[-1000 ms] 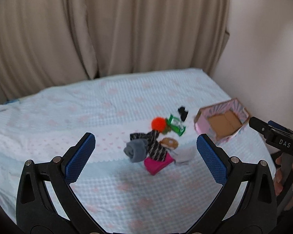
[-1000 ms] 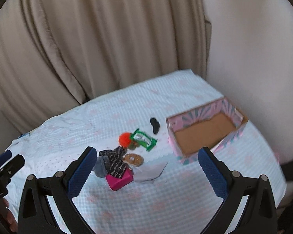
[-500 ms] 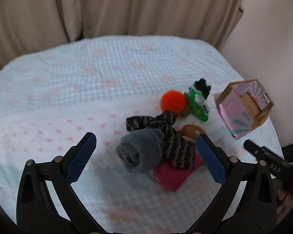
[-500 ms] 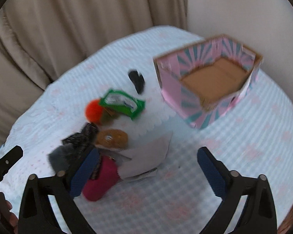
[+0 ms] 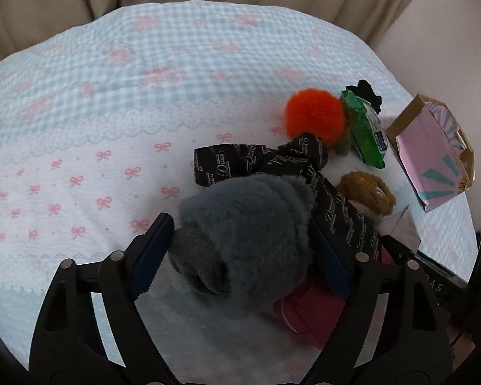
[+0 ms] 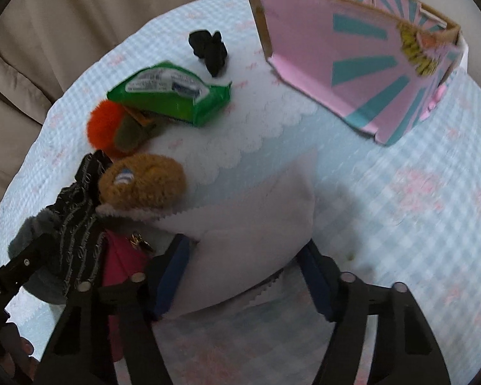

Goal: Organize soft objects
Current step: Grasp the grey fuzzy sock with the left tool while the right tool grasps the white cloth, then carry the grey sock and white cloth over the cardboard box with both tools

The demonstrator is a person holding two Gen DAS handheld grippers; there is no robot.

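A pile of soft things lies on the bed. My left gripper (image 5: 240,243) is open, its fingers on either side of a grey fluffy roll (image 5: 243,231), not closed on it. A black patterned cloth (image 5: 272,163) lies behind the roll and a magenta item (image 5: 308,314) under it. My right gripper (image 6: 243,266) is open around a pale lilac cloth (image 6: 256,224). A brown fuzzy toy (image 6: 144,183), an orange pom-pom (image 5: 314,115) and a green wipes pack (image 6: 173,93) lie beyond. The pink cardboard box (image 6: 352,64) stands at the right.
A small black item (image 6: 208,48) lies behind the green pack. The bed sheet (image 5: 112,96) is light blue check with pink bows. Beige curtains (image 6: 48,32) hang behind the bed. The box also shows in the left wrist view (image 5: 433,157).
Both grippers moved down and forward to the pile. The left now straddles the grey roll and the right straddles the lilac cloth. Both jaws have narrowed somewhat.
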